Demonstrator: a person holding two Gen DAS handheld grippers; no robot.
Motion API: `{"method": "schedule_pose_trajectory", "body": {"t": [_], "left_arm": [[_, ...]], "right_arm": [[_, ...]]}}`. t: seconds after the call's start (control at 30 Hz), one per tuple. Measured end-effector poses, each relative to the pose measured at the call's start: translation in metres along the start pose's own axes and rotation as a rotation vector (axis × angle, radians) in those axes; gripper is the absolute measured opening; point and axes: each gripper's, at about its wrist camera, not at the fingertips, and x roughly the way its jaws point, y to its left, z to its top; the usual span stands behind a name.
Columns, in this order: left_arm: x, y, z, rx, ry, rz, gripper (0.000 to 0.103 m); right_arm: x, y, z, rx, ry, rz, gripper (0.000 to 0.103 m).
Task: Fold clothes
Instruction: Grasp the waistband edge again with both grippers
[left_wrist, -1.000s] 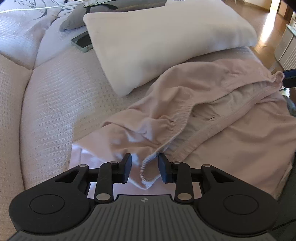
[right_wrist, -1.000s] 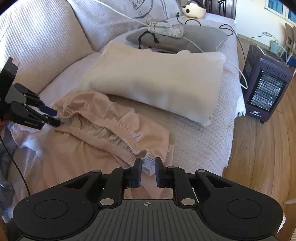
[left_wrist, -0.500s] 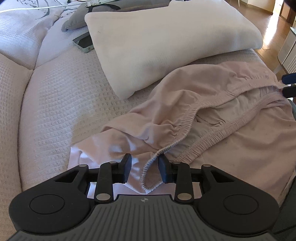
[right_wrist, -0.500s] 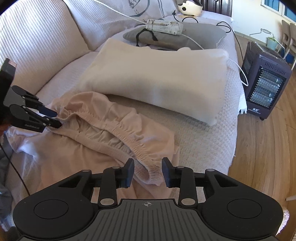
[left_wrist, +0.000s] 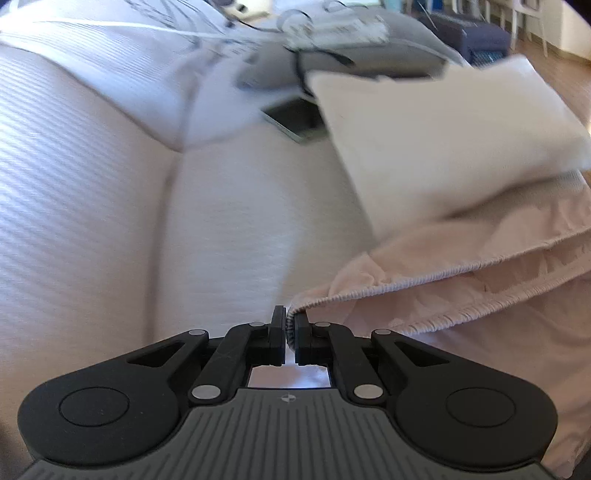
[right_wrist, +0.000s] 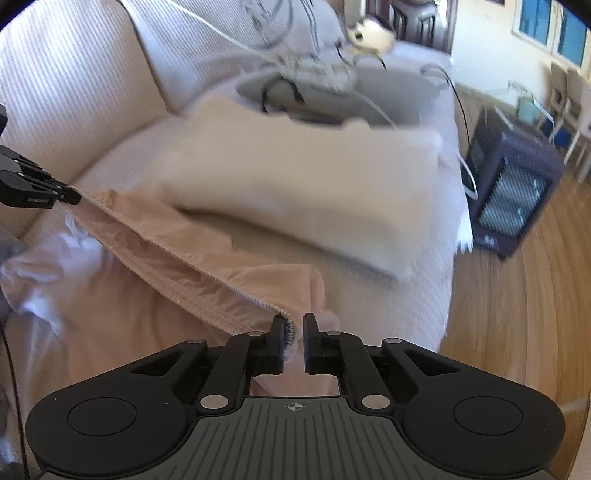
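A pale pink garment (left_wrist: 480, 325) (right_wrist: 147, 302) with an elastic waistband (left_wrist: 406, 282) (right_wrist: 192, 264) lies on a cream sofa. My left gripper (left_wrist: 290, 321) is shut on one end of the waistband; in the right wrist view it shows at the far left (right_wrist: 72, 197), holding the band off the seat. My right gripper (right_wrist: 294, 328) is closing its jaws on the other end, with the band's edge between the fingers. The band runs taut in a straight line between the two grippers. Both views are blurred.
A big cream pillow (left_wrist: 443, 140) (right_wrist: 314, 192) lies just behind the garment. Behind it are a grey cushion (right_wrist: 332, 96) with a power strip and cables, and a phone (left_wrist: 295, 118). A dark heater (right_wrist: 513, 184) stands on the wooden floor (right_wrist: 517, 332) right of the sofa.
Both grippers have closed on the waistband. My left gripper has lifted and swung left, pulling the slack, crumpled band into a straight line.
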Motion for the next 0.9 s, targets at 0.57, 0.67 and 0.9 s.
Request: {"method": "schedule_pose_trajectory", "body": {"t": [0.57,0.67,0.9], "left_arm": [[0.011,0.004,0.122,0.074,-0.103,-0.040,0.006],[0.040,0.002,0.154,0.046,-0.062,-0.047,0.010],[0.099,0.001,0.161,-0.039,0.066,-0.003,0.026]], "right_arm": [[0.002,-0.031,0.078,-0.061,-0.072,-0.123,0.009],[0.022,-0.050,0.103,-0.038,-0.060,-0.126,0.009],[0.070,-0.088,0.123,0.052,-0.013,-0.141,0.010]]}}
